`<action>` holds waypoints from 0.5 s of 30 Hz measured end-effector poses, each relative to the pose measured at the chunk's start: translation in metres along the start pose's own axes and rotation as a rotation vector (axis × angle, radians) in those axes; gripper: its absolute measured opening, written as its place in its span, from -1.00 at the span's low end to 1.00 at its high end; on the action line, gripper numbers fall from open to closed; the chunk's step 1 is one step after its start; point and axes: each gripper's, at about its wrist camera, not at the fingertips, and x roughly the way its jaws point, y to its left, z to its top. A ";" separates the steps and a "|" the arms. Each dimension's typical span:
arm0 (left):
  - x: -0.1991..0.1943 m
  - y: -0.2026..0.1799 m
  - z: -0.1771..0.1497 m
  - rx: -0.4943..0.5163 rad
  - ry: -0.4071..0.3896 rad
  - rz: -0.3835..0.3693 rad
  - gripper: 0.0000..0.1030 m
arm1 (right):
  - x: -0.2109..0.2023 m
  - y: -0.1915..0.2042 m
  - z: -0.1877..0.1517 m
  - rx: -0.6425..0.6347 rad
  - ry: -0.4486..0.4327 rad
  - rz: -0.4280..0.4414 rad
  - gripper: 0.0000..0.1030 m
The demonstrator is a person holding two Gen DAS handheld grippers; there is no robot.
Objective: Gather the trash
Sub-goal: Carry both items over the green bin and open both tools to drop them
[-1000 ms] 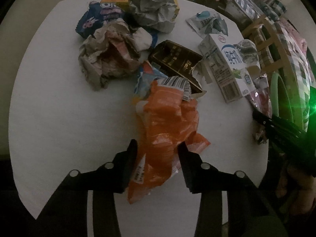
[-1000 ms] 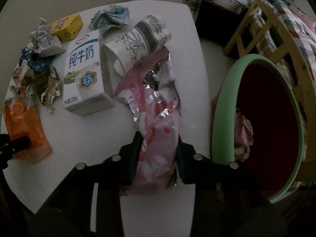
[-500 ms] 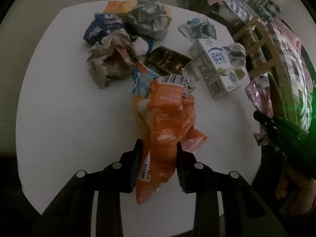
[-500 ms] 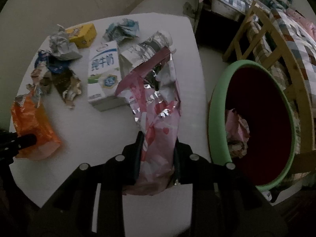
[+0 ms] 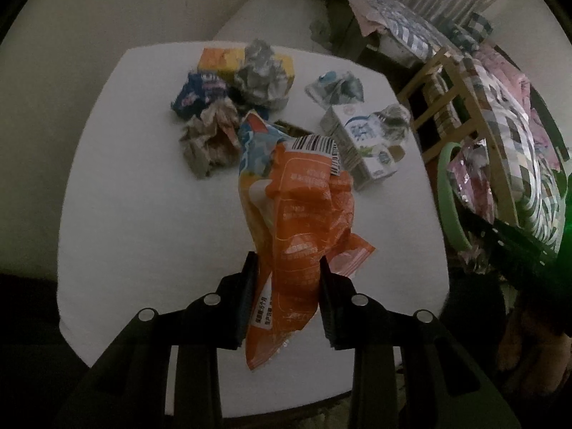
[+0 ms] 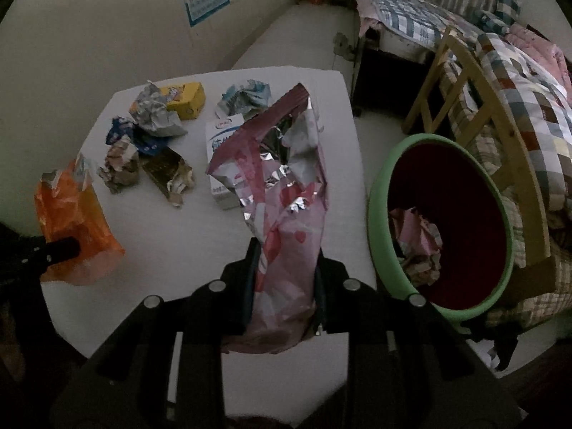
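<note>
The white tabletop (image 5: pixel 136 214) carries a loose heap of trash toward its far edge, and just off its right edge stands a green-rimmed bin (image 6: pixel 379 214) with a dark red inside, set low and close, probably so that pieces can be carried straight across and dropped; crumpled wrappers already lie at its bottom. A wooden chair (image 6: pixel 464 82) draped with a patchwork quilt stands behind the bin. Near the far right corner lies a white milk carton (image 5: pixel 361 143), with a yellow box (image 6: pixel 186 100) and balls of crumpled paper (image 5: pixel 264 75) toward the far edge, none of them held. The right gripper (image 6: pixel 284 286) has its jaws nearly closed, pinching the lower end of a pink foil-lined bag (image 6: pixel 286 214), whose torn mouth stands up over the tabletop near the right edge, beside the bin. The left gripper (image 5: pixel 286 296) is likewise clamped tight on the bottom of an orange snack bag (image 5: pixel 304 221), held over the middle of the tabletop. Gripping each by one end seems meant to let the limp bags hang clear of the rest.
</note>
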 end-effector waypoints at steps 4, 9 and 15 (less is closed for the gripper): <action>-0.014 -0.009 0.004 0.024 -0.032 0.001 -0.43 | -0.011 -0.002 -0.003 0.002 -0.021 0.002 -0.48; -0.023 -0.023 0.008 0.052 -0.055 -0.005 -0.43 | -0.024 -0.010 -0.005 0.019 -0.047 0.002 -0.48; -0.026 -0.051 0.014 0.103 -0.068 -0.017 -0.43 | -0.037 -0.027 -0.005 0.045 -0.072 -0.009 -0.48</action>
